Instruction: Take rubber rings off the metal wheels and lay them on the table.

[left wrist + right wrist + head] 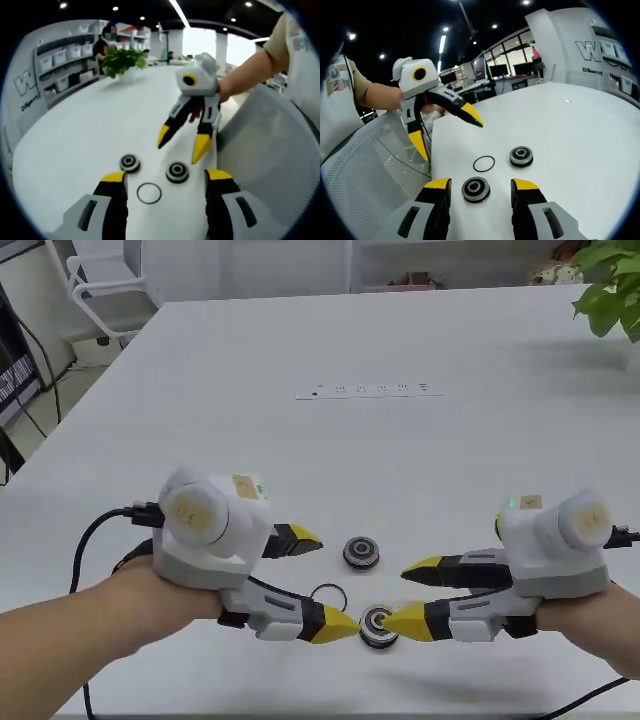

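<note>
Two small metal wheels lie near the table's front edge. The near wheel point(377, 625) point(177, 171) point(475, 189) sits untouched between the open jaws of my right gripper point(405, 594) point(480, 184) point(181, 149). The far wheel point(361, 552) point(129, 162) point(521, 156) lies a little beyond it. A loose black rubber ring point(328, 597) point(149, 193) point(484, 163) lies flat on the table, between the open jaws of my left gripper point(325, 582) point(165, 176) point(449, 139). The two grippers face each other, tips close, and neither holds anything.
A white power strip point(368, 391) lies at mid-table. A green plant point(610, 290) stands at the far right corner, and a white chair point(105, 280) beyond the far left corner. A black cable point(90, 540) trails from the left gripper. The table's front edge point(300, 712) runs just below the grippers.
</note>
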Demonstrator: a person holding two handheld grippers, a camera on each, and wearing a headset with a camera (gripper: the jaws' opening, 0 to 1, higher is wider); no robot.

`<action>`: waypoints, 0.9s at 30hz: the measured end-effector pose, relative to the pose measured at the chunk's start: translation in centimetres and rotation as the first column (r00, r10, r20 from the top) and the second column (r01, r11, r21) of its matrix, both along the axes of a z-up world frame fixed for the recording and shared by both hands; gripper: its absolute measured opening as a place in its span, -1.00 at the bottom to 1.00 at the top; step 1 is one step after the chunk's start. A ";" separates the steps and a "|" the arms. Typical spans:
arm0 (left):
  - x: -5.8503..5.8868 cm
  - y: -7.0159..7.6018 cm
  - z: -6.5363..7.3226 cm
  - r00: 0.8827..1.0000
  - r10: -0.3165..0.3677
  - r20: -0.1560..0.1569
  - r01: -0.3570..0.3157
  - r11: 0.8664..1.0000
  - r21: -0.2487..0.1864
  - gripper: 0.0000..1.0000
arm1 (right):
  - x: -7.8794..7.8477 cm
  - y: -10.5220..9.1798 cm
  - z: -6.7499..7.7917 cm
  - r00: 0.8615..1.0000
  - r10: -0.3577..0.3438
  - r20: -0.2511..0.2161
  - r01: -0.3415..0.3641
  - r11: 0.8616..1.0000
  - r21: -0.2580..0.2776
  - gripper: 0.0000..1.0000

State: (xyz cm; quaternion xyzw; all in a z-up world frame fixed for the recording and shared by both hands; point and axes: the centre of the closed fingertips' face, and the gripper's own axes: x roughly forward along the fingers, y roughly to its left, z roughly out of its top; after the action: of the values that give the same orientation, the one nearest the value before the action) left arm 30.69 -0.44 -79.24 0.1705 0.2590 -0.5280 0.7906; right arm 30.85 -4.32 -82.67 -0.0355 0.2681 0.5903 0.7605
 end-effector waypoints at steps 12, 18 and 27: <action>-0.5 -1.5 -1.8 0.999 -0.033 -0.026 0.034 0.999 0.020 0.10 | -0.9 -0.3 -1.6 0.999 0.032 0.027 -0.031 0.999 -0.042 -0.14; -0.7 -2.0 -2.8 0.998 -0.051 -0.036 0.052 0.998 0.034 0.03 | -1.3 -0.2 -2.0 0.998 0.047 0.041 -0.045 0.998 -0.046 -0.22; -0.8 -2.7 -3.9 0.996 -0.061 -0.059 0.064 0.997 0.041 -0.18 | -1.5 -0.2 -2.5 0.997 0.062 0.055 -0.058 0.997 -0.058 -0.34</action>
State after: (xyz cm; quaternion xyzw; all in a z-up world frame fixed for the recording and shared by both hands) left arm 29.91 -3.18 -83.12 0.1801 0.2877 -0.5515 0.7620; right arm 29.36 -4.51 -85.21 -0.0816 0.2616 0.6039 0.7485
